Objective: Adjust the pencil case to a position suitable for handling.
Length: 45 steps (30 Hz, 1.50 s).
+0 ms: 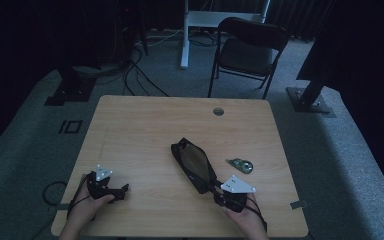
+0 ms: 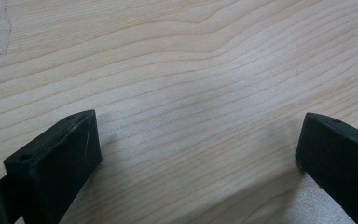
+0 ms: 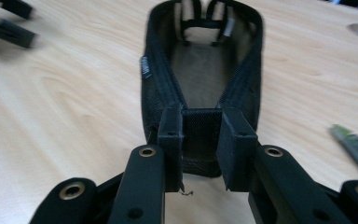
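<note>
wooden table (image 1: 145, 130) bare at left; left gripper (image 2: 198, 154) spread, empty. right gripper (image 3: 200, 149) clamps soft mesh pouch (image 3: 200, 79) end; light, floppy, best gripped at rim.

Pale matt wood-grain tabletop (image 2: 177, 84) — smooth. Long black mesh-fabric pouch (image 3: 200, 79) between matt black plastic right gripper (image 3: 200, 140) jaws — brass-coloured rivets behind.

No readable text anywhere. Small label on rim of black mesh pouch (image 3: 145, 67): lettering blurred, cannot be read. Green-and-white item (image 1: 242, 164) on table (image 1: 145, 130): print too small to make out. Dark square mark on floor (image 1: 70, 126): outline only, no legible characters.
</note>
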Tool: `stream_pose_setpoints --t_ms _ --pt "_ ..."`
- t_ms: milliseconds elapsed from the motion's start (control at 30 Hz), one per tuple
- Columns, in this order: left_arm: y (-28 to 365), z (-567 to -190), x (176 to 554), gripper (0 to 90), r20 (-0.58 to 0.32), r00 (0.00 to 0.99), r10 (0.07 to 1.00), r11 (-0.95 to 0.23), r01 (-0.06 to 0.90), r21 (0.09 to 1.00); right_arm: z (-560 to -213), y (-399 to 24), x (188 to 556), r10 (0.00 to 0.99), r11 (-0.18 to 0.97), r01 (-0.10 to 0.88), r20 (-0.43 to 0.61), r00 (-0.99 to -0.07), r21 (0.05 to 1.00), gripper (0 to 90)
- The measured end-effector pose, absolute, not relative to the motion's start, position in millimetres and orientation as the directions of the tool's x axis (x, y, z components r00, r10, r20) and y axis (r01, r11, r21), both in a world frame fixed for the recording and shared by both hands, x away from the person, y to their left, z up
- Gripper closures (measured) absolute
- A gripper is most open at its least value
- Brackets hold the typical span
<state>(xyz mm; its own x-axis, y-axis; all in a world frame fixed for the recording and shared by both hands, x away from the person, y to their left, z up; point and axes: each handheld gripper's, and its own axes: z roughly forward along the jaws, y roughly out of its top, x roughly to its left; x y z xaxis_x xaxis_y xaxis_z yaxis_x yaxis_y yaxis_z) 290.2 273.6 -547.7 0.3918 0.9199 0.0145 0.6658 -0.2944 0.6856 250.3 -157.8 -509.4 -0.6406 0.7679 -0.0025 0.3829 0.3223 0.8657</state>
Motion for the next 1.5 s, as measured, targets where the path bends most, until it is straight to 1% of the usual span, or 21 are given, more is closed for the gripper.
stream_pose_setpoints --t_ms 167,233,267,433,533,633,767,833,900,967,1000,1133,1233,1300,1367,1500 --pt "274 -548 290 0.2 0.015 0.392 0.92 -0.294 0.666 0.686 -512 -157 247 0.768 0.333 0.38 -0.014 -0.641 0.863 72.5" --pt "274 -548 290 0.2 0.015 0.392 0.92 -0.295 0.666 0.685 -511 -160 247 0.769 0.328 0.376 -0.013 -0.64 0.867 66.7" --pt "274 -548 290 0.2 0.015 0.392 0.92 -0.295 0.665 0.686 -510 -161 247 0.768 0.322 0.371 -0.012 -0.64 0.871 66.6" --pt "274 -548 290 0.2 0.015 0.392 0.92 -0.295 0.666 0.686 -499 -170 248 0.77 0.276 0.348 0.01 -0.638 0.896 60.4" --pt "274 -548 290 0.2 0.015 0.392 0.92 -0.294 0.666 0.686 -491 -178 250 0.785 0.258 0.328 0.0 -0.619 0.909 57.4" --pt "274 -548 290 0.2 0.014 0.392 0.92 -0.294 0.666 0.686 -484 -190 255 0.803 0.24 0.319 -0.003 -0.596 0.917 56.5" --pt "274 -548 290 0.2 0.015 0.392 0.92 -0.295 0.666 0.686 -479 -207 265 0.813 0.233 0.282 -0.028 -0.581 0.931 50.7" --pt "274 -548 290 0.2 0.015 0.392 0.92 -0.295 0.666 0.686 -479 -215 271 0.814 0.248 0.276 -0.045 -0.579 0.929 49.6" --pt "274 -548 290 0.2 0.014 0.392 0.92 -0.294 0.666 0.686 -478 -222 276 0.814 0.255 0.276 -0.051 -0.579 0.927 45.2" --pt "274 -548 290 0.2 0.015 0.392 0.92 -0.295 0.666 0.685 -479 -224 279 0.809 0.257 0.274 -0.051 -0.586 0.927 45.6" --pt "274 -548 290 0.2 0.015 0.392 0.92 -0.294 0.666 0.686 -479 -228 283 0.79 0.258 0.271 -0.041 -0.612 0.927 42.8" --pt "274 -548 290 0.2 0.015 0.392 0.92 -0.295 0.666 0.686 -481 -237 294 0.791 0.258 0.261 -0.048 -0.61 0.93 32.5" --pt "273 -548 290 0.2 0.013 0.391 0.92 -0.293 0.665 0.687 -485 -242 300 0.782 0.254 0.254 -0.043 -0.622 0.933 30.4" --pt "274 -548 290 0.2 0.014 0.391 0.92 -0.293 0.665 0.687 -488 -248 306 0.777 0.276 0.234 -0.073 -0.625 0.932 29.1" --pt "273 -548 290 0.2 0.013 0.39 0.921 -0.292 0.666 0.687 -492 -253 312 0.778 0.31 0.251 -0.093 -0.621 0.917 28.0" --pt "273 -548 290 0.2 0.013 0.391 0.92 -0.292 0.665 0.687 -499 -263 322 0.765 0.347 0.279 -0.098 -0.637 0.896 26.5"
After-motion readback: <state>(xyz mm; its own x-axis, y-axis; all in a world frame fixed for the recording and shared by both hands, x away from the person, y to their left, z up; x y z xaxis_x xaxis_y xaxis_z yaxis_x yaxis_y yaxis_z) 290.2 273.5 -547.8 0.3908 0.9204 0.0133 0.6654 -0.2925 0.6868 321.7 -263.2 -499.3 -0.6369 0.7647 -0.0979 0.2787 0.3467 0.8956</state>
